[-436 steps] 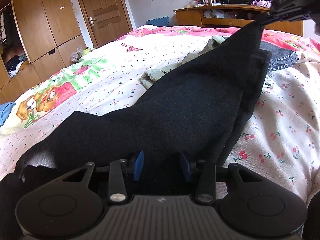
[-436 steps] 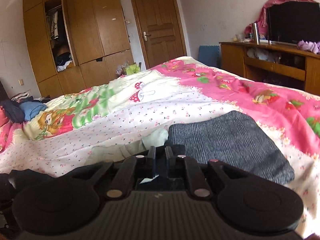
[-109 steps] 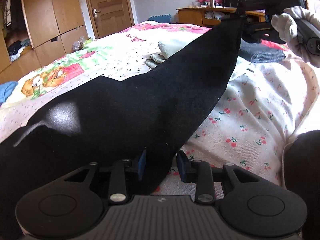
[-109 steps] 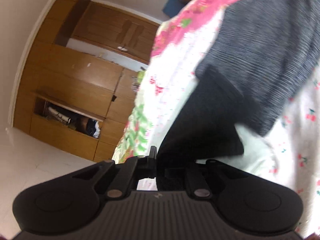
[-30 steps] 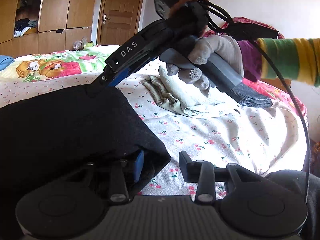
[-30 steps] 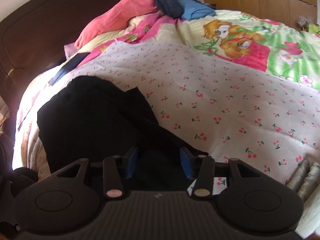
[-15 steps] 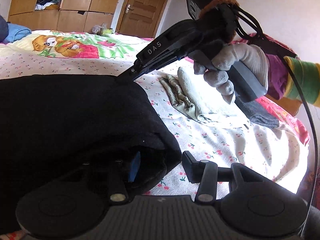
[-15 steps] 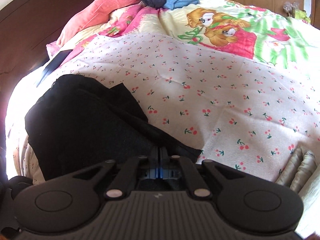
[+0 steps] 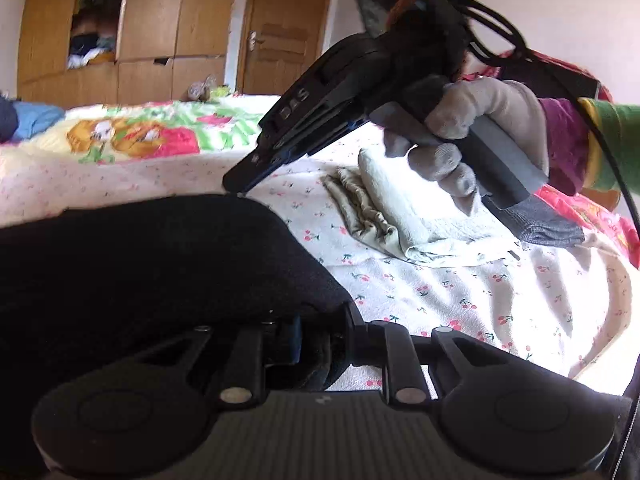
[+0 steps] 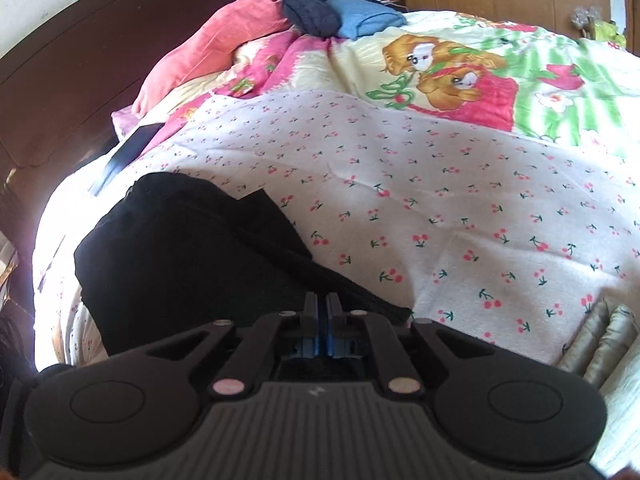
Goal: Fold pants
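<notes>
The black pants (image 9: 132,264) lie folded over on the cherry-print bedspread (image 9: 460,292); they also show in the right wrist view (image 10: 188,256). My left gripper (image 9: 320,340) has its jaws around the near folded edge, with cloth bunched between them. My right gripper (image 9: 236,186), held by a gloved hand, touches the far edge of the fold with its tip; in its own view (image 10: 322,312) the jaws are pressed together just above the black cloth, and I see no cloth between them.
Folded pale green pants (image 9: 396,216) and a folded grey garment (image 9: 548,224) lie to the right on the bed. Pillows and clothes (image 10: 280,20) sit by the dark headboard (image 10: 80,60). A wardrobe (image 9: 120,28) and door (image 9: 280,28) stand beyond.
My right gripper's jaws have closed from open a second ago and sit at the fold's far edge. My left gripper's jaws have narrowed on the near edge. The pants stay folded over.
</notes>
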`<state>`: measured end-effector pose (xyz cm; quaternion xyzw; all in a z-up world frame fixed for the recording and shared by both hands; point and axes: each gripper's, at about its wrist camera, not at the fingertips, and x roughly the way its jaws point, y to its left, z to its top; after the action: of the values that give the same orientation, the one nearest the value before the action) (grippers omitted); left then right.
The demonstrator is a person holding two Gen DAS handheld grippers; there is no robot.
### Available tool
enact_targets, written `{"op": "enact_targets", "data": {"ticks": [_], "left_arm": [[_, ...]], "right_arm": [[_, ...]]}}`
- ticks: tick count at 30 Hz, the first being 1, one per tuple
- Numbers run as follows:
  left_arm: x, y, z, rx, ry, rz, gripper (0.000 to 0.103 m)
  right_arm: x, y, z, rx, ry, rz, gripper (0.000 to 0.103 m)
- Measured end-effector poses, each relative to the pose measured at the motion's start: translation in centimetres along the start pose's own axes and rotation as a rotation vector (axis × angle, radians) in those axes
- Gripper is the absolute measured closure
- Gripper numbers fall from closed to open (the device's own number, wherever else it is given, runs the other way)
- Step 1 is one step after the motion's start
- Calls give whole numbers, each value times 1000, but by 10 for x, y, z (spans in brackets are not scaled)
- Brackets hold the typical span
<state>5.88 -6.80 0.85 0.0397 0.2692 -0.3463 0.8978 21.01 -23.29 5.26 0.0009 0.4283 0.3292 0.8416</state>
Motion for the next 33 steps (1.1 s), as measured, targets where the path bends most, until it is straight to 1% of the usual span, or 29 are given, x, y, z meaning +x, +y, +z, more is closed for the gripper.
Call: {"op": "enact_targets", "data": {"ticks": [1,2,3,4,5,6,7,8,9,10,11,13,15,16,17,18,19,20,21,22,23,25,26,28,30,31,32,33], "left_arm": [[-2,-4,2,39,-17,-2,68],[-2,-7,4,56,-13,-10,68],[0,-5,3,53,11,-20,68],[3,-1,0,38,40,-34,68],[4,5,-3,21,61,-47,68],[2,7,-4,14,63,-55,68],[-2,8,-4,20,50,-66,68],[-6,6,-1,41,33,-83,68],[-8,4,2,69,26,-100,68],[-8,3,3,88,27,-100,68],[-8,6,2,87,36,-98,68],[-10,15,-6,46,61,-82,68],[-11,22,-14,26,79,-41,65],[-9,23,-16,31,83,-30,59],[-6,21,-17,47,79,-15,57],[-2,17,-17,85,81,0,58],[-1,11,-15,140,80,-4,58],[-2,4,-13,191,61,-18,58],[-5,-1,-11,220,49,-34,58],[-6,-4,-11,227,52,-44,58],[-6,-3,-13,213,68,-45,58],[-3,4,-19,156,111,-22,58],[-3,8,-21,129,118,-5,58],[-10,12,-19,88,100,-4,59],[-19,12,-16,83,84,-3,60],[-22,11,-17,96,88,-2,60],[-26,9,-19,114,85,3,60],[-28,8,-21,128,89,5,60]], "right_arm": [[3,2,-1,-12,15,-2,94],[7,2,-1,-18,27,-11,88],[12,3,-2,-17,42,-28,80],[18,2,-2,-22,59,-31,78],[22,3,-3,-26,64,-32,77],[24,3,-4,-31,59,-41,77],[26,3,-5,-35,46,-69,78],[29,2,-6,-29,41,-112,78],[32,-1,-6,-7,46,-112,77],[34,-4,-7,16,49,-107,77],[33,-6,-7,33,46,-107,77],[24,-6,-7,31,33,-98,77],[16,-5,-9,35,24,-100,77],[12,-4,-11,39,18,-103,77],[7,-3,-13,45,10,-105,77],[3,-1,-15,52,4,-103,76],[-4,3,-18,60,-2,-98,76],[-11,7,-22,60,-6,-96,76],[-19,12,-26,56,-9,-93,75],[-30,22,-34,42,-13,-91,75],[-39,30,-40,20,-13,-91,75],[-52,61,-60,-74,-1,-128,75],[-52,75,-69,-120,16,-136,75],[-44,101,-87,-223,54,-161,75],[-29,118,-100,-321,99,-238,75],[-23,122,-104,-349,99,-296,75],[-20,121,-105,-346,100,-335,78],[-20,117,-103,-311,100,-354,81]]}}
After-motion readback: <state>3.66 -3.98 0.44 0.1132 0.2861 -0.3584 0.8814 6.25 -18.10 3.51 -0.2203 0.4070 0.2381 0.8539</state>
